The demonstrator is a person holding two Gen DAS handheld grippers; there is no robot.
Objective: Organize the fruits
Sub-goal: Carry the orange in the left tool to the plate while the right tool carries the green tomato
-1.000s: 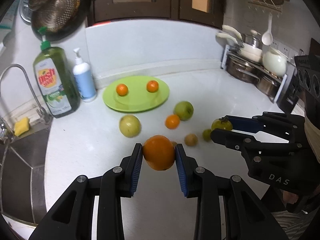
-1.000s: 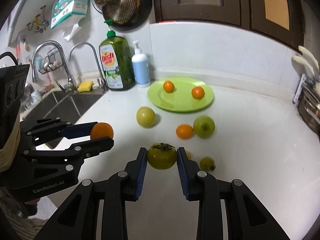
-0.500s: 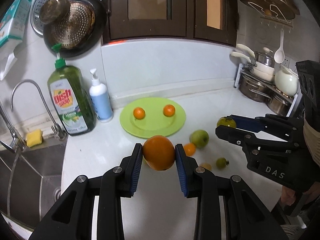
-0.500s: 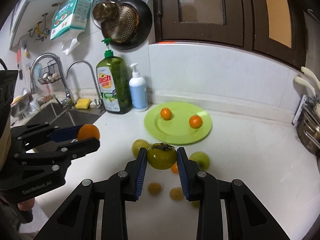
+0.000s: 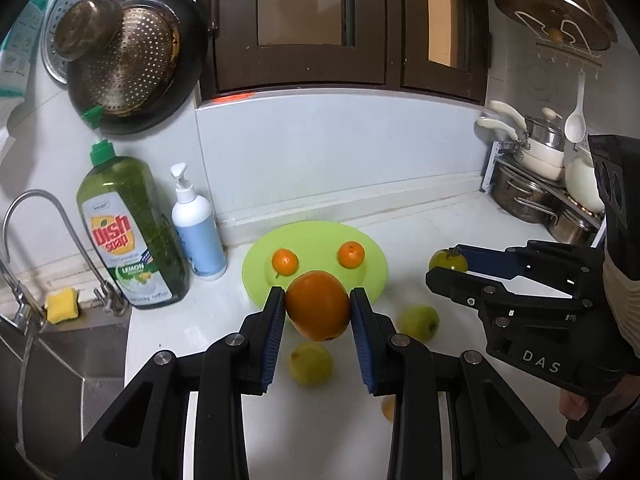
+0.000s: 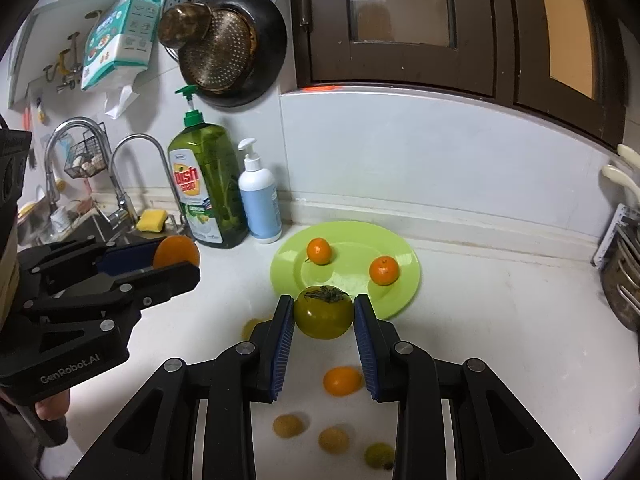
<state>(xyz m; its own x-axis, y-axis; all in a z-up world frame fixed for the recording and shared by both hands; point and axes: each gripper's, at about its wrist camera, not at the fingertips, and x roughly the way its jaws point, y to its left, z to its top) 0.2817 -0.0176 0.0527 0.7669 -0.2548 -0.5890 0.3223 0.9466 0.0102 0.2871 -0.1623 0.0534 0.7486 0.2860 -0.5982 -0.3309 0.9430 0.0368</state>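
The left gripper point(image 5: 318, 312) has its blue-padded fingers point(image 5: 273, 334) closed on a large orange point(image 5: 318, 306), held clear above the white desk point(image 5: 440, 216); the right gripper point(image 6: 323, 314) likewise clamps a green persimmon point(image 6: 323, 313), leafy calyx up, in the air. Beneath the left gripper a yellow-green apple point(image 5: 311, 362) lies on the desk, with a second green apple point(image 5: 419, 322) just to its right. Below the right gripper sit a small orange point(image 6: 341, 380) and several small blurred fruits point(image 6: 288, 425), possibly kiwis or limes. Farther back lies a lime-green plate point(image 6: 404, 280) carrying two tangerines point(image 6: 319, 251), apart from each other. Beyond the plate's left edge, against the wall, stand a white pump bottle point(image 5: 198, 232) and a green dish soap bottle point(image 5: 128, 236), close together, next to the faucet point(image 5: 44, 216) and a yellow sponge point(image 5: 61, 300) at the sink point(image 5: 60, 360).
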